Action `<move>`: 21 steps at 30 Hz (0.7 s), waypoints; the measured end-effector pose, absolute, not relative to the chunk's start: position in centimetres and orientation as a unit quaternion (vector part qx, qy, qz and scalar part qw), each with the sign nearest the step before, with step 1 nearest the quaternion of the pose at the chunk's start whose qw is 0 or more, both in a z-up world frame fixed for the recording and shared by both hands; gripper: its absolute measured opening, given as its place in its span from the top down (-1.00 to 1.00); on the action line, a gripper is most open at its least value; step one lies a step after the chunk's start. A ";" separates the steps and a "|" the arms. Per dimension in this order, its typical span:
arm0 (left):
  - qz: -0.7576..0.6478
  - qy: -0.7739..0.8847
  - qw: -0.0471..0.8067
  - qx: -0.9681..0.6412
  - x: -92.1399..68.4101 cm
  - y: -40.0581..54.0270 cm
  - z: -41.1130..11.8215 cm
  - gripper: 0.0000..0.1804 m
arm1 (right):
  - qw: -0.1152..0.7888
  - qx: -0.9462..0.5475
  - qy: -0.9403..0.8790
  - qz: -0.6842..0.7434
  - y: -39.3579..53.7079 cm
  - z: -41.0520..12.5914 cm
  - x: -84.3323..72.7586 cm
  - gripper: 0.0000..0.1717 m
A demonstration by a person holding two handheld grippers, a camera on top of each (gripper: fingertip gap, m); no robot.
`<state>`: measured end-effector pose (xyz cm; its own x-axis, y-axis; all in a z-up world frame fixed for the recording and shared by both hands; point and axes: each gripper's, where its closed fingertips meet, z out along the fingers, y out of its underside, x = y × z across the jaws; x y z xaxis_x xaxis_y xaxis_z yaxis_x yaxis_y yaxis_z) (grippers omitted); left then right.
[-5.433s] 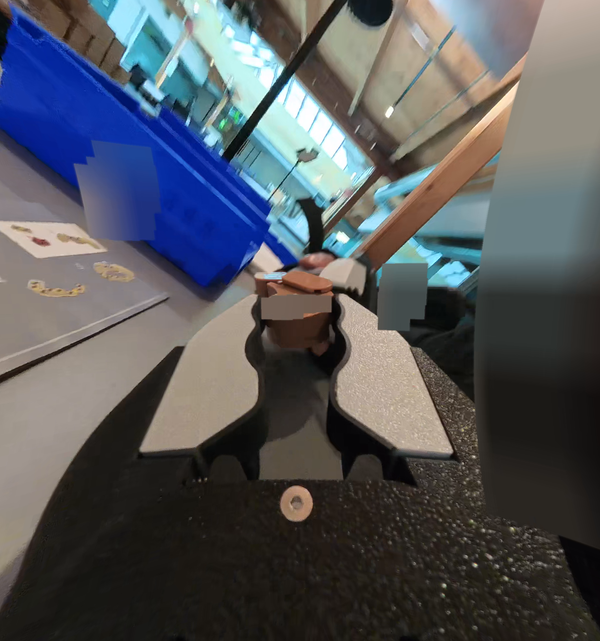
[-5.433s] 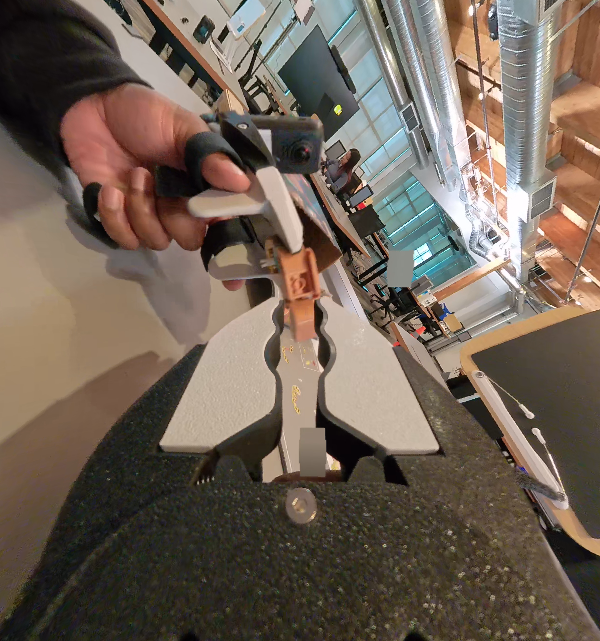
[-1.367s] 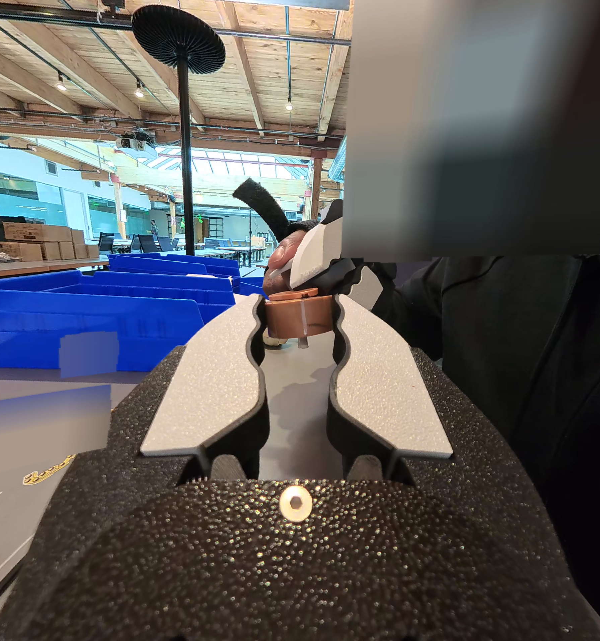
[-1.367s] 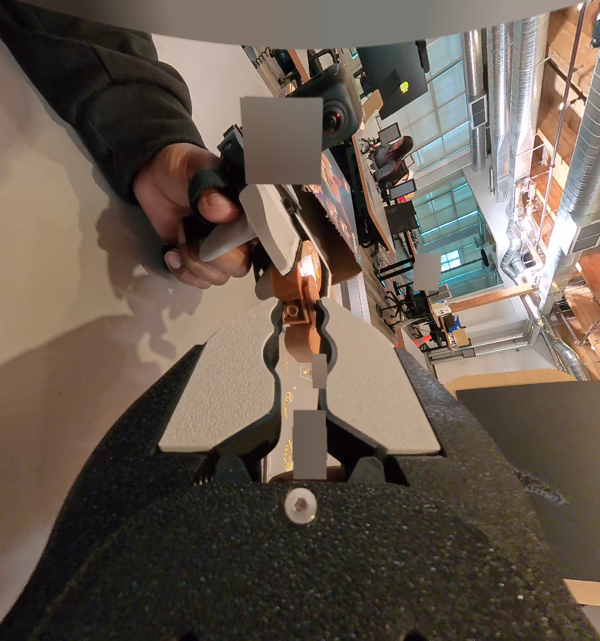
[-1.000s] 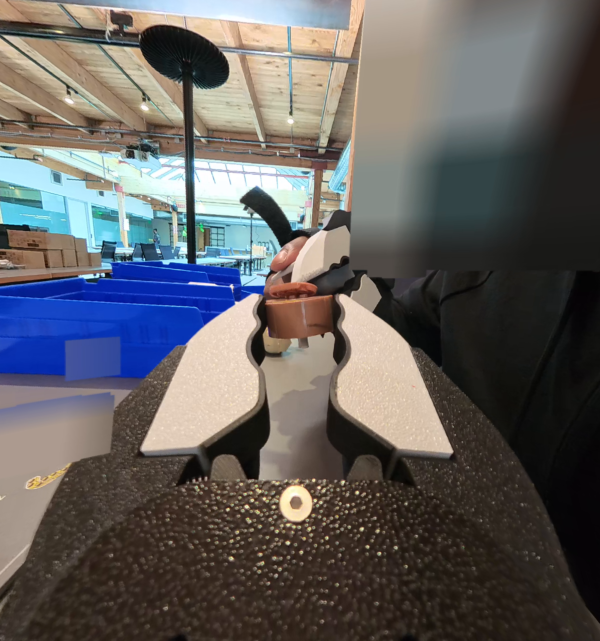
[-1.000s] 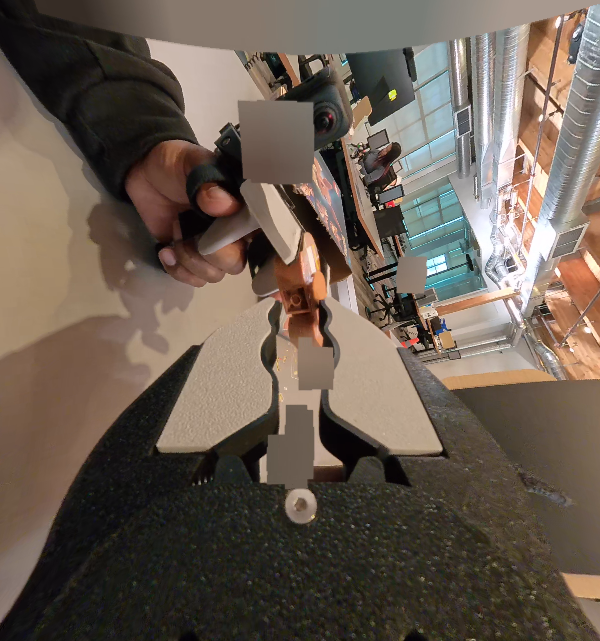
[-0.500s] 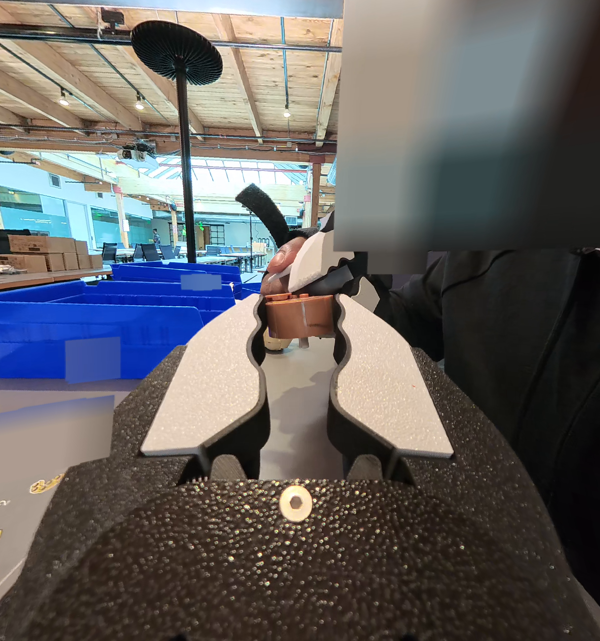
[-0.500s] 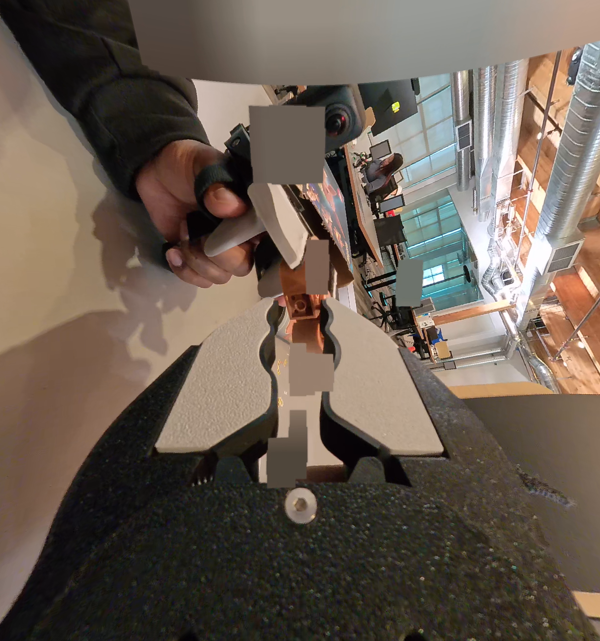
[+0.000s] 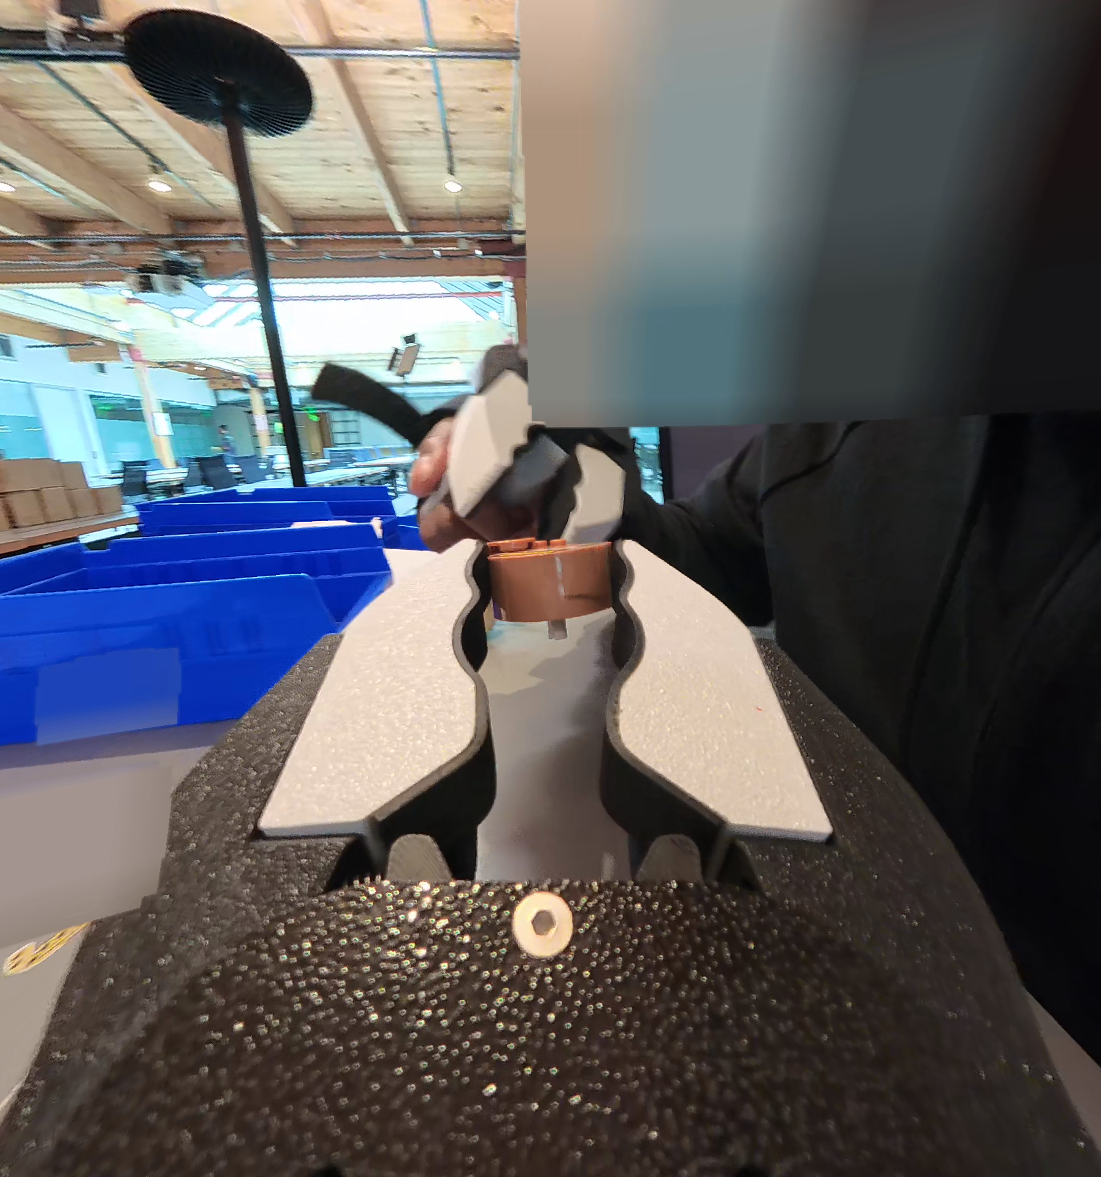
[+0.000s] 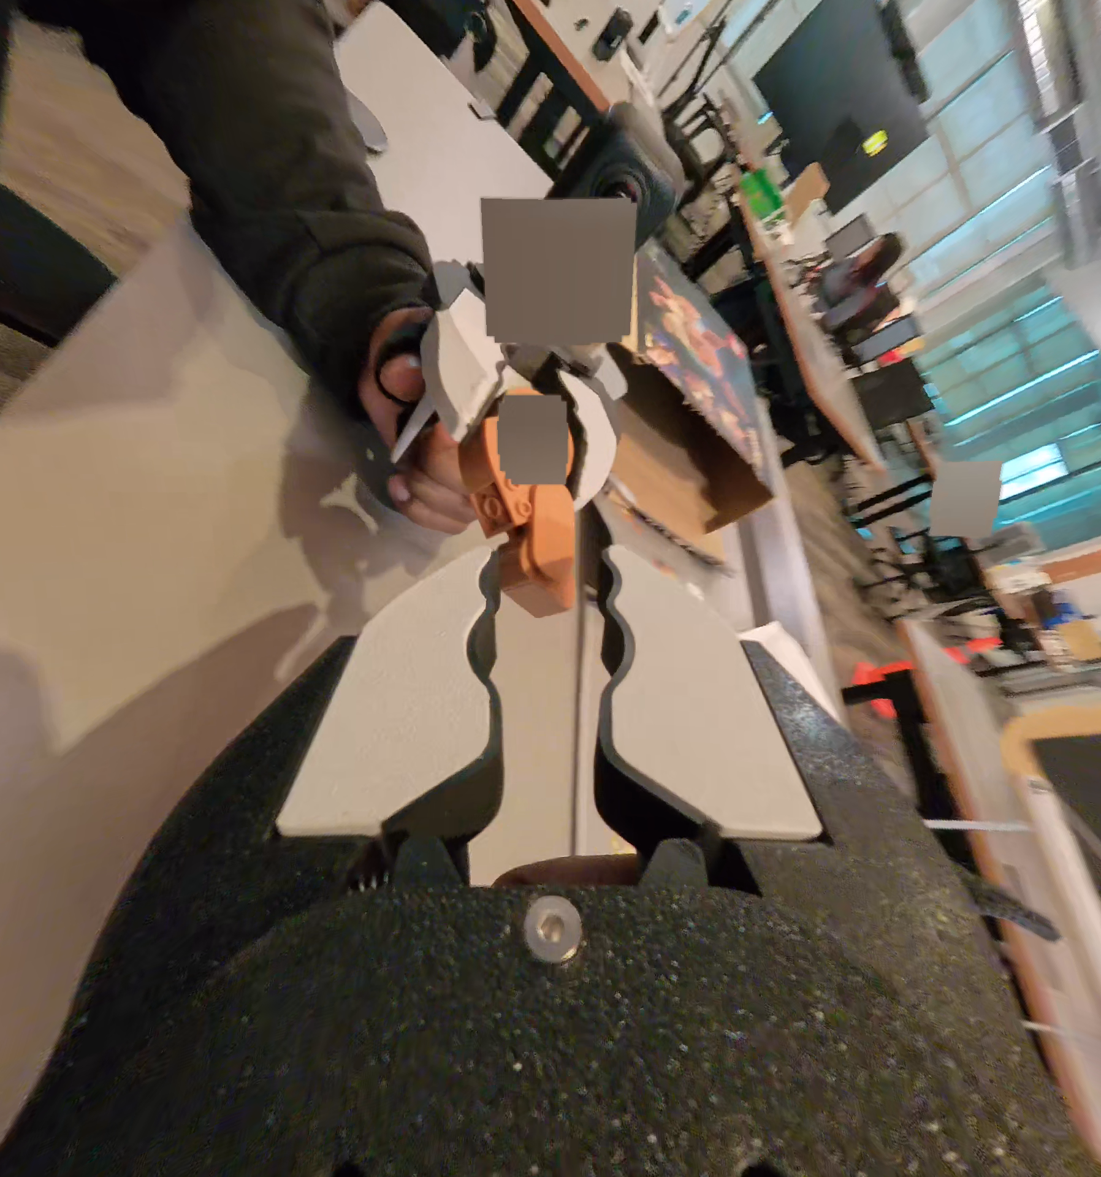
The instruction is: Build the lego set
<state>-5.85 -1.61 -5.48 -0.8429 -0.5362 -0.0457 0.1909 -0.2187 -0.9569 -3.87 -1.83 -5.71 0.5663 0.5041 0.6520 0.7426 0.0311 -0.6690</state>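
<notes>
Left gripper (image 9: 548, 576): fingers clamp a brown round block (image 9: 551, 583) above the grey worktop (image 9: 548, 700).

Right gripper (image 10: 545, 576): jaws parted, gap showing beside the block's brown plate (image 10: 538, 560); nothing gripped.

Blue bins (image 9: 153, 611): along the worktop's far edge.

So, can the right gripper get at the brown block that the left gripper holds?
Probably yes: the brown block lies between the right gripper's open fingers, with nothing in the way. The left gripper clamps its far end.
</notes>
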 end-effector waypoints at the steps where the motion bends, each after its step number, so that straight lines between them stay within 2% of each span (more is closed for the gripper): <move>1: -0.765 0.582 0.234 -0.143 -6.0 -1.8 -5.6 0.61 | 0.555 -0.698 -0.447 -0.080 -2.0 -5.7 -3.8 0.67; 5: -0.764 0.593 0.224 -0.123 -6.6 -2.6 -5.9 0.61 | 0.529 -0.733 -0.426 0.039 -2.9 -6.1 -4.3 0.68; 10: -0.760 0.602 0.216 -0.109 -7.0 -3.2 -6.1 0.61 | 0.508 -0.747 -0.416 0.106 -3.4 -6.6 -5.2 0.72; 14: -0.760 0.606 0.211 -0.106 -7.1 -3.3 -6.3 0.61 | 0.509 -0.748 -0.407 0.126 -3.3 -6.5 -5.4 0.80; 21: -0.759 0.610 0.203 -0.102 -7.2 -3.5 -6.5 0.61 | 0.498 -0.757 -0.397 0.149 -3.4 -6.8 -5.6 0.81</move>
<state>-7.23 -3.50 -6.51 -0.8969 -0.4323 -0.0931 0.1841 -0.1735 -0.9675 -5.63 -3.37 -6.83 0.6403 0.7491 0.1700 0.4529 -0.1894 -0.8712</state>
